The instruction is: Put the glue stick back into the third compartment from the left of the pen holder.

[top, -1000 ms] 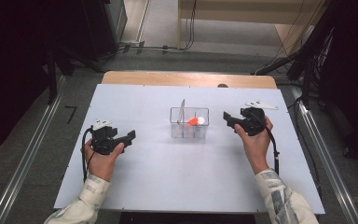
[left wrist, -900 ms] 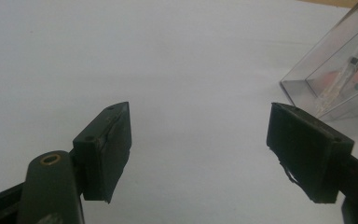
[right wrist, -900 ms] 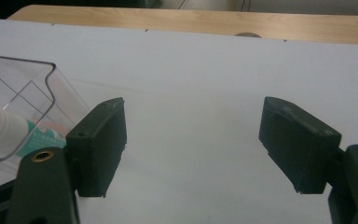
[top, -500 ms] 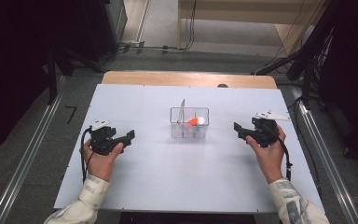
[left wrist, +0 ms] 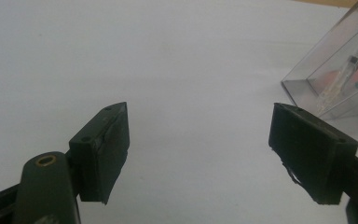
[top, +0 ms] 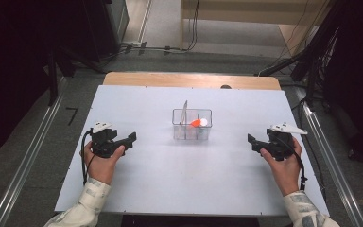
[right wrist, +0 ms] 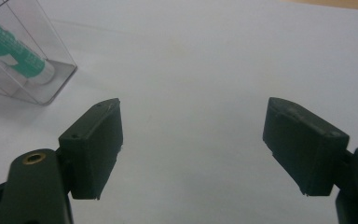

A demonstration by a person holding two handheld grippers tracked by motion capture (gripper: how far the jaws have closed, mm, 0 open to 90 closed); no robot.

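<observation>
A small clear plastic box [top: 192,124] stands mid-table with its lid raised; inside lie an orange and white item [top: 198,122] and a green-and-white tube [right wrist: 21,52]. My left gripper [top: 131,138] rests at the table's left, held in a hand, jaws open and empty, pointing right toward the box. Its own view shows wide-apart pads [left wrist: 103,149] and the box [left wrist: 335,79] at the upper right. My right gripper [top: 252,142] sits at the table's right, open and empty, pointing left. The box corner [right wrist: 23,60] appears at the upper left of the right gripper view.
The white tabletop [top: 189,184] spreads around the box. A wooden strip [top: 189,79] runs along the far edge. Metal rails [top: 23,165] flank the table on both sides, and cables lie on the floor beyond.
My right gripper has drawn back from beside the box to the right and toward the near edge. The left gripper has barely moved.
</observation>
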